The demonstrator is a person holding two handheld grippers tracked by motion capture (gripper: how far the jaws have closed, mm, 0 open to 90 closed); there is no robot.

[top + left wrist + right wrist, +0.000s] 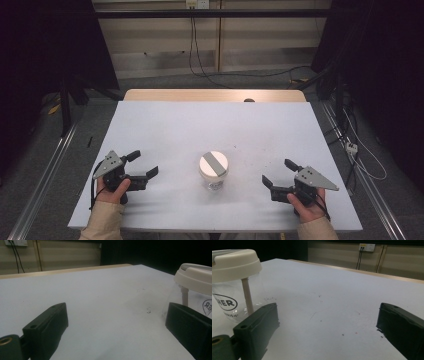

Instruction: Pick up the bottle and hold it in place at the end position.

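Clear jar (213, 171) with a cream lid (214, 163) stands upright on the white table (200, 125), near the middle of the near edge, a bit back from it; grey strip across the lid top, dark printed logo on the clear wall, a pale stem inside running down from the lid. Your left gripper (141, 164) sits left of the jar toward the near-left corner, well apart from it, jaws spread wide with only bare table between them, holding nothing, touching nothing. In the left gripper view the jar (197, 290) rises just behind the right-hand jaw, no contact. Your right gripper (279, 172) sits right of the jar toward the near-right corner, also apart, jaws wide open and empty. In the right gripper view the jar (234, 285) stands behind the left-hand jaw, not between the jaws. Both grippers point inward toward the jar.
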